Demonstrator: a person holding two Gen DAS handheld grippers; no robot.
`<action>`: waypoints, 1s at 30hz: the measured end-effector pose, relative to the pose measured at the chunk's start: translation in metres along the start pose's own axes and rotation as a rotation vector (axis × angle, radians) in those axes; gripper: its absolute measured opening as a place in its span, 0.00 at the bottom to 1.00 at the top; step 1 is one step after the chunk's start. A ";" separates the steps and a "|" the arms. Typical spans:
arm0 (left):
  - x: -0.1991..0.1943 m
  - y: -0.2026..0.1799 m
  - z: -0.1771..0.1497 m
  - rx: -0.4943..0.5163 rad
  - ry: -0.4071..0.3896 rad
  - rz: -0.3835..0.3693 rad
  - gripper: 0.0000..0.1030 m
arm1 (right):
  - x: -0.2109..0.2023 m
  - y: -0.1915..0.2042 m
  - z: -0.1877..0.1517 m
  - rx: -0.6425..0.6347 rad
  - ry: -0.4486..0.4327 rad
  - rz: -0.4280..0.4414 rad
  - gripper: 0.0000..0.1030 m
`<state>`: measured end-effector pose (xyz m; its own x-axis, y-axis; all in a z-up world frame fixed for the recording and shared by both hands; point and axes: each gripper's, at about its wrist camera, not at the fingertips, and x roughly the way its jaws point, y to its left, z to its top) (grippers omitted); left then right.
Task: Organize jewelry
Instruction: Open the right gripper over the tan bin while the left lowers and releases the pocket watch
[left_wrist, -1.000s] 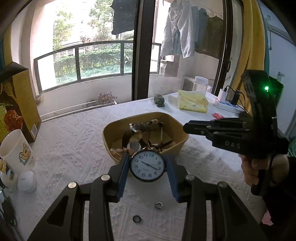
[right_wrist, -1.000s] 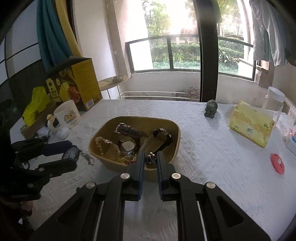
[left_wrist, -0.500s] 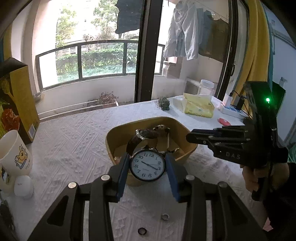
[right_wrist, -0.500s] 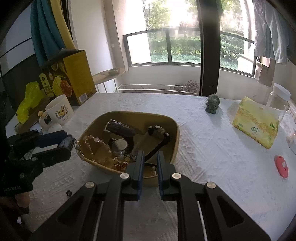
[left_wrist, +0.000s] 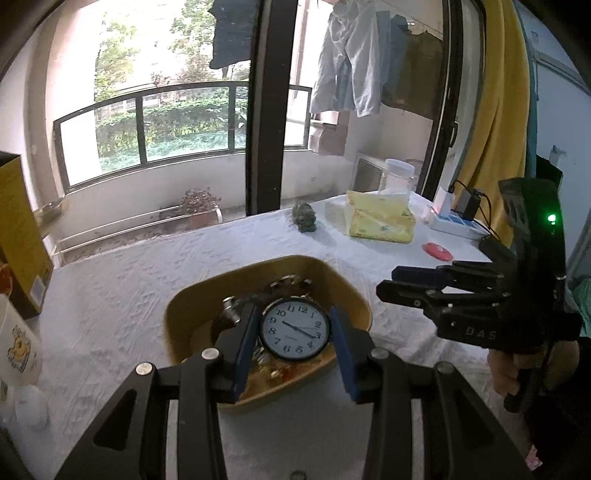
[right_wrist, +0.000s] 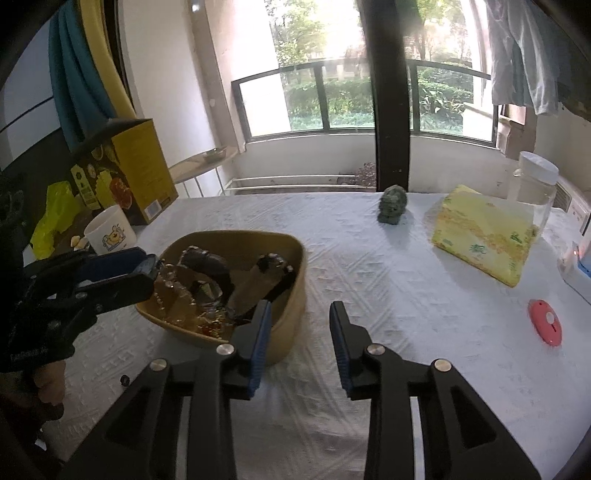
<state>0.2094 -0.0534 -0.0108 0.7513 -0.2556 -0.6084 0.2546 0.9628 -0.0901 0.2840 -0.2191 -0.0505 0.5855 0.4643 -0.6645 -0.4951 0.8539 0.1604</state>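
Note:
My left gripper (left_wrist: 293, 334) is shut on a round pocket watch (left_wrist: 294, 329) with a white dial and holds it over the tan bowl (left_wrist: 199, 306). The bowl holds wristwatches and beaded bracelets (right_wrist: 207, 266). In the right wrist view the left gripper (right_wrist: 147, 267) reaches over the bowl's left rim (right_wrist: 295, 266). My right gripper (right_wrist: 300, 328) is open and empty, beside the bowl's right side. It also shows in the left wrist view (left_wrist: 388, 282), to the right of the bowl.
A white cloth covers the table (right_wrist: 388, 266). On it stand a green stone figurine (right_wrist: 392, 209), a yellow tissue pack (right_wrist: 484, 240), a plastic jar (right_wrist: 533, 188), a pink disc (right_wrist: 546, 326), a mug (right_wrist: 109, 232) and a yellow box (right_wrist: 136, 177). A small ring (right_wrist: 125, 379) lies left of the bowl.
My left gripper has carried the pocket watch forward from in front of the bowl to over it. My right gripper has opened and shifted to the bowl's right side.

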 end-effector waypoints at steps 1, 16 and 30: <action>0.004 -0.002 0.001 0.002 0.004 -0.002 0.38 | -0.002 -0.004 0.000 0.006 -0.003 -0.002 0.30; 0.062 -0.030 0.003 -0.009 0.102 -0.044 0.49 | -0.011 -0.052 -0.012 0.070 0.000 -0.029 0.31; 0.027 -0.021 -0.002 -0.035 0.056 -0.019 0.57 | -0.019 -0.036 -0.010 0.049 -0.010 -0.033 0.31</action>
<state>0.2230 -0.0802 -0.0271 0.7107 -0.2696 -0.6498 0.2466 0.9605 -0.1289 0.2837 -0.2609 -0.0510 0.6071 0.4379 -0.6631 -0.4438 0.8790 0.1741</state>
